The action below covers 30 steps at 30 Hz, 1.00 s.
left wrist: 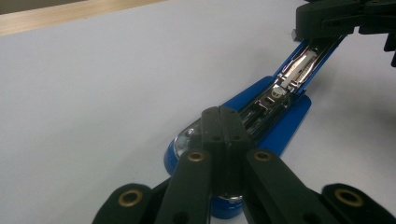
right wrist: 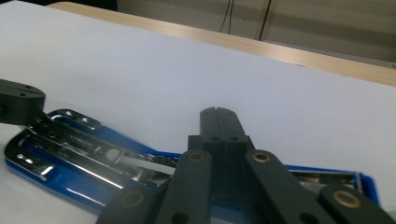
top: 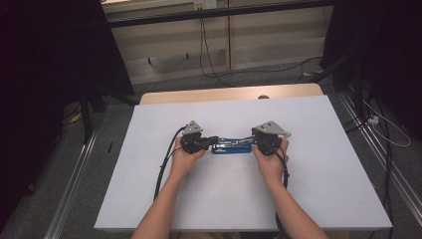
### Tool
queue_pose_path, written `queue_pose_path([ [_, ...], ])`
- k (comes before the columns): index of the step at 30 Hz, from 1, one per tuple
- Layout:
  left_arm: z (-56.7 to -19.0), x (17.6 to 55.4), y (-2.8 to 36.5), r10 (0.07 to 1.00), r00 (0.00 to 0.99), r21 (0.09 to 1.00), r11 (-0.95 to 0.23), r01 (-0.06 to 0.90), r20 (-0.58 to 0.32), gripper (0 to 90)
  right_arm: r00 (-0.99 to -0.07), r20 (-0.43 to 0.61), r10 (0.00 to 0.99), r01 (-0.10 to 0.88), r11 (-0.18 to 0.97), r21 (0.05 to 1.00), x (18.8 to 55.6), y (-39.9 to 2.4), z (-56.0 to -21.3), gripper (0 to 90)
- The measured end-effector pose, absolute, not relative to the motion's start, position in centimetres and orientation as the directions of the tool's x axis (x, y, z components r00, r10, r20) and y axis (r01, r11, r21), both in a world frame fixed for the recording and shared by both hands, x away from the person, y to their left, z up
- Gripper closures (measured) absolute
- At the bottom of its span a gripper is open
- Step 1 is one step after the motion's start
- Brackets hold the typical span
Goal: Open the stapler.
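With both hand-held grippers pressed together on the opened stapler (top: 231,146), the lifted top could snap down if the right hand-held gripper (top: 261,140) slips while the left hand-held gripper (top: 211,140) pins the base.

Wide bare white surface (top: 318,189) on every side, open for passage to left, right, front and far edge. Sole obstacle at centre: a blue stapler (top: 231,146) lying opened out flat, with left gripper (top: 213,140) at one end and right gripper (top: 252,140) at the other, blocking the narrow stretch between the hands.
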<state>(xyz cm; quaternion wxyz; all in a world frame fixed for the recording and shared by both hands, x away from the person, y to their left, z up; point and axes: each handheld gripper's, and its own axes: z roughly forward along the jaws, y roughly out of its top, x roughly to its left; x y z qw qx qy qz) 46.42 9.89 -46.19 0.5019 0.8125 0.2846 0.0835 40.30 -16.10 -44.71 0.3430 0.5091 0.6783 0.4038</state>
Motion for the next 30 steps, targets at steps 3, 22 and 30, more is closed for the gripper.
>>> queue_pose_path([
  [3, -46.2, 46.4, 9.9, 0.546, 0.824, 0.864, -0.334, 0.378, -0.150, 90.0, -0.248, -0.046, 0.968, 0.425, 0.151, 0.893, 40.4, -16.4, -44.7, 90.0],
  [22, -46.1, 46.3, 9.8, 0.550, 0.824, 0.863, -0.345, 0.369, -0.132, 90.0, -0.300, -0.074, 0.951, 0.456, 0.211, 0.864, 40.6, -17.5, -45.2, 90.0],
  [30, -44.9, 46.2, 10.3, 0.538, 0.821, 0.862, -0.307, 0.404, -0.193, 80.6, -0.296, -0.082, 0.952, 0.445, 0.213, 0.870, 40.5, -19.1, -43.6, 84.8],
])
